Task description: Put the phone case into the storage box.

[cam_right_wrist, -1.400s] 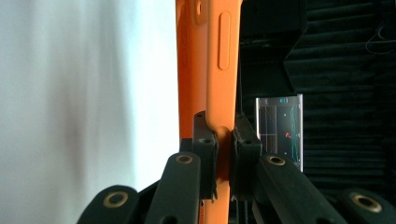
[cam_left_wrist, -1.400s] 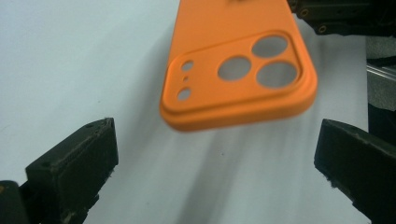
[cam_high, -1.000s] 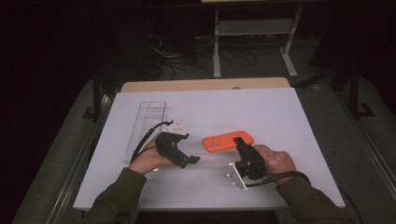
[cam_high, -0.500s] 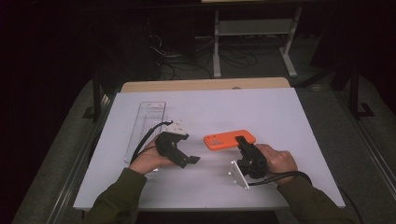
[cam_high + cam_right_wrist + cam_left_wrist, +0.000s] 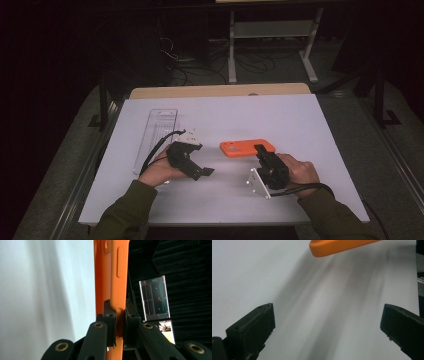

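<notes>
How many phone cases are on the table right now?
2. An orange case at mid-table, clamped at its near end by the right gripper; a clear case lies at the left, beyond the left gripper.

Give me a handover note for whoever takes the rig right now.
Right tool: shut on the orange phone case, pinching its near edge; the case sits on the white table.
Left tool: open, nothing between the jaws, pointed toward the case from the left.
Clear plastic tray lies far left, untouched.
Done: case gripped on one side.
Left: probably bring the left tool onto the case's free end; the goal beyond that isn't clear from the views.
</notes>
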A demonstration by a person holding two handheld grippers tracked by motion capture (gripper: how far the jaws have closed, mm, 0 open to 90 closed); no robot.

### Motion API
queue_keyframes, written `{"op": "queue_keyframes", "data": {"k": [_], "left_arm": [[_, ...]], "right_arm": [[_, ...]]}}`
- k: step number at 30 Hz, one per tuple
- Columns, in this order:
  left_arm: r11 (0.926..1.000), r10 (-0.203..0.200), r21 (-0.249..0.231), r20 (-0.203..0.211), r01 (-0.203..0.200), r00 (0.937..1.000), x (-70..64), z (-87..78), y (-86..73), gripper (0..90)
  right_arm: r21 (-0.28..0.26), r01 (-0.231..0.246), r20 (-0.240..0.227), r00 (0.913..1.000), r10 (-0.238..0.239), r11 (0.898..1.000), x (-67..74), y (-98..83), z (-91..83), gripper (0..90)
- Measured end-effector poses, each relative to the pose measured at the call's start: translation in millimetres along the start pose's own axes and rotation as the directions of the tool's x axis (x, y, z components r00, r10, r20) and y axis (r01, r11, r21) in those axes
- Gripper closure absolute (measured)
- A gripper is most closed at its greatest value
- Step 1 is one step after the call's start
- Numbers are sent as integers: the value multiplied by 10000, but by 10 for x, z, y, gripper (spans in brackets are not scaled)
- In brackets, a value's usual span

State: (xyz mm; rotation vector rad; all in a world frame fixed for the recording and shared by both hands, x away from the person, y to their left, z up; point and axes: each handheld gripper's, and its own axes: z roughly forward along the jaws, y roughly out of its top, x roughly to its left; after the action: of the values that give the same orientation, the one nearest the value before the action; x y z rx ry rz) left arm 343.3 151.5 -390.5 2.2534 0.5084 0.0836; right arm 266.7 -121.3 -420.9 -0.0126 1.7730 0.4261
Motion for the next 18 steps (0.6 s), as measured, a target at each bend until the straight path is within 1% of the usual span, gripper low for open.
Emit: {"op": "queue_keyframes", "data": {"k": [2, 3, 4, 5, 11, 13, 15, 16, 18], "left_arm": [[10000, -8, 41, -5, 8, 10000, -2, -2, 2, 0], [9999, 89, 87, -17, -89, 10000, 6, -5, 2, 0], [10000, 1, 18, -6, -1, 10000, 2, 0, 1, 0], [9998, 145, 133, -25, -144, 9999, 14, -8, 2, 0], [9998, 116, 131, -29, -116, 9999, 14, -7, 1, 0], [9999, 83, 121, -25, -83, 10000, 12, -6, 1, 0], [10000, -8, 35, -18, 8, 10000, 5, 1, 2, 0], [10000, 8, 22, -23, -8, 10000, 6, 2, 2, 0], [9999, 88, 52, -19, -88, 10000, 13, 3, 3, 0]], "right_arm": [[-25, 36, -11, 10000, -36, 10000, -6, -5, 2, 813], [31, 3, -68, 10000, -2, 10000, -10, -3, -2, 813], [57, -60, -120, 9999, 61, 10000, -10, -2, -2, 813], [56, -142, -170, 9998, 143, 9999, -4, -4, 4, 813], [57, -368, -197, 9991, 369, 9993, -12, -6, 13, 812], [108, -585, -326, 9977, 588, 9982, -17, -12, 15, 812], [147, -663, -393, 9970, 668, 9977, -23, -21, 20, 812], [176, -742, -528, 9958, 750, 9971, -33, -27, 22, 812], [197, -909, -551, 9942, 919, 9957, -35, -32, 24, 812]]}}
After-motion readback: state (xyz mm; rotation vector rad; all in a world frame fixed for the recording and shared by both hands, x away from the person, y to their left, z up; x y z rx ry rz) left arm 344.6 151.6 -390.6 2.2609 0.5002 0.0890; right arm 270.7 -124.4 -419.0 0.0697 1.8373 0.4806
